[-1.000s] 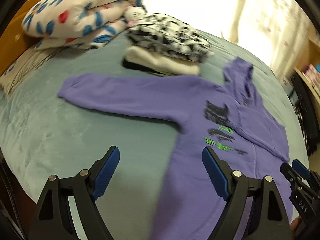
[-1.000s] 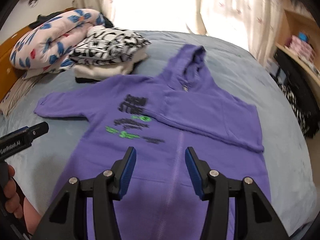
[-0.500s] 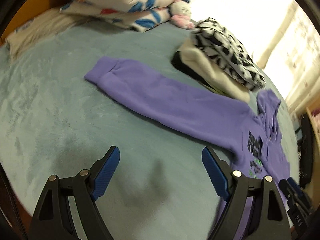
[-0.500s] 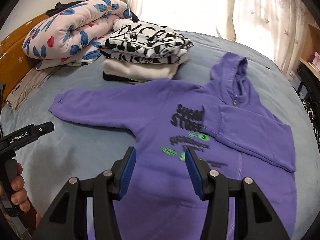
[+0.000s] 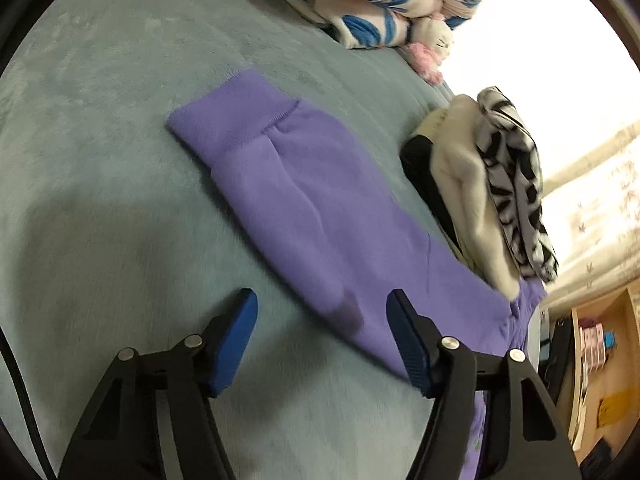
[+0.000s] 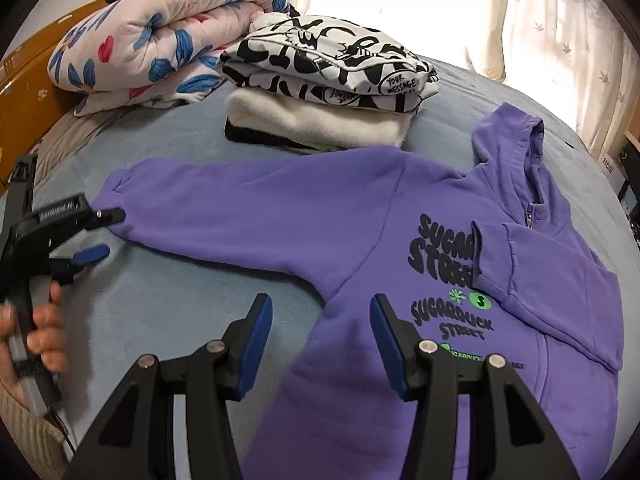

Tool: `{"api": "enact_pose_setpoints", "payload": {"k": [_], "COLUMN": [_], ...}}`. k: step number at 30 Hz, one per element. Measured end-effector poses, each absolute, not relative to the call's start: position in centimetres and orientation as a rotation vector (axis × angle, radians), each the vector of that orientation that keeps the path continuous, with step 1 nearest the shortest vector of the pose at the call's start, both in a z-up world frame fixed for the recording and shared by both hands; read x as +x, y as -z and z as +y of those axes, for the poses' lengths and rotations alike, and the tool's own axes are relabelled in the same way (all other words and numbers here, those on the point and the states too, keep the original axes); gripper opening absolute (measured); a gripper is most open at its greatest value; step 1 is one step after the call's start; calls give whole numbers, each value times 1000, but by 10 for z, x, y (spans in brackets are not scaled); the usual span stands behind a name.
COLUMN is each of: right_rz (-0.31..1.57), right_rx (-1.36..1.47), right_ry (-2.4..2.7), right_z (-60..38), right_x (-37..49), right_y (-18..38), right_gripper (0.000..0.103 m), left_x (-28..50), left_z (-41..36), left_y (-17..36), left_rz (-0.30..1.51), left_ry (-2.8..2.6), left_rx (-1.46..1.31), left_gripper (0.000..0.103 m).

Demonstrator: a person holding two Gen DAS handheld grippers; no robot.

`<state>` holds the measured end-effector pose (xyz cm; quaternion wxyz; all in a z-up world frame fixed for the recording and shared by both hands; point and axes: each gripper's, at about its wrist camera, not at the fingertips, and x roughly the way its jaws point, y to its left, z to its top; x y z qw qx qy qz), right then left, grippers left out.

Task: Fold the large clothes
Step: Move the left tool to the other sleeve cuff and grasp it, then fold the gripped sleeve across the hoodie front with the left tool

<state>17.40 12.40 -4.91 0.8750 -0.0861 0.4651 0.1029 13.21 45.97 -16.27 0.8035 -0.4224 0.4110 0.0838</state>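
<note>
left gripper (image 5: 320, 320) swung from hoodie (image 6: 360, 220) body to outstretched sleeve (image 5: 296, 200) on bed (image 5: 100, 120) | fingers spread, empty | right gripper (image 6: 320, 328) spread over chest | sleeve fold likely next

The left wrist camera sits low and close over the purple hoodie (image 5: 320, 216), looking along its outstretched sleeve toward the cuff, with the folded clothes stack (image 5: 488, 200) to that sleeve's right. The right wrist camera looks from higher and farther back, at the hoodie's (image 6: 304, 216) chest side, facing the same stack (image 6: 324, 92) beyond it. Both views share the sleeve, the stack, the floral quilt (image 6: 160, 40) and the bed (image 5: 100, 120).
</note>
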Motion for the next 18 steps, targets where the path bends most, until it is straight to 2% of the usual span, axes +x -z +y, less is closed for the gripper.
{"api": "enact_pose_setpoints", "payload": {"k": [2,5,7,8,9,12,18], "right_rz": [979,987,989,989,989,988,966], "right_rx": [-177,-162,-151,-145,-137,-114,-37], "right_ry": [-210,-200,-189,-183,-177,-155,-101], "right_z": [122,116,109,105,102,88,45], "right_x": [176,179,181,181,182,181,174], "right_y": [54,57,58,58,58,56,46], "right_gripper": [51,51,51,51,51,51,51], "left_x": [142,158,166,168,170,164,152], "left_z": [463,466,466,466,465,454,368], "left_y": [165,171,172,172,171,150,58], "left_rz": [881,894,895,903,908,874,745], "left_ry": [-186,-214,-246,-264,-256,-286,-184], "left_rx": [-920,-925,-894,-870,-857,-791,-501], "left_gripper": [63,51,35,13,8,7,7]}}
